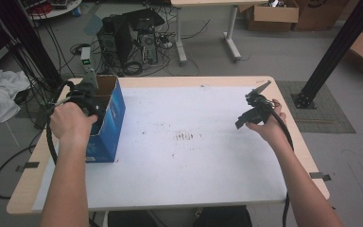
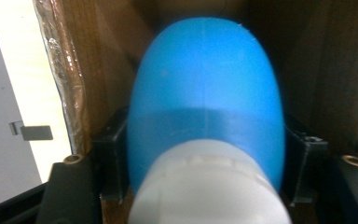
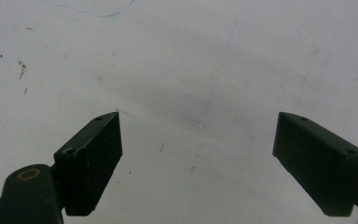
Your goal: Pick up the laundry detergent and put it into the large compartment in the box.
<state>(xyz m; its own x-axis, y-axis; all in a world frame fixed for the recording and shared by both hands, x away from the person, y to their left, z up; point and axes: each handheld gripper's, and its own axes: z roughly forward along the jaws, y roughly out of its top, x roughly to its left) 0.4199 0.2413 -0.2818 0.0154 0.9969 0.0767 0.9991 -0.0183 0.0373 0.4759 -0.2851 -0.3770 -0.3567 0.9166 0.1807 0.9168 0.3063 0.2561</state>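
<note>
White table (image 1: pixel 184 165), left gripper (image 2: pixel 205 154) inside blue cardboard box (image 1: pixel 109 118), jaws flanking blue-and-white bottle (image 2: pixel 205 102), right gripper (image 3: pixel 198 154) spread wide, holding nothing.

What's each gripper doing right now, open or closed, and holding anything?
Left gripper: inside the cardboard box, fingers on either side of a blue and white object; grip cannot be told.
Right gripper: open, empty, over the table.

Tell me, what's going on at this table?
A person holds a gripper in each hand. The left gripper reaches into an open blue box at the table's left edge, a blue and white object between its jaws. The right gripper hangs open over the bare white table.
</note>
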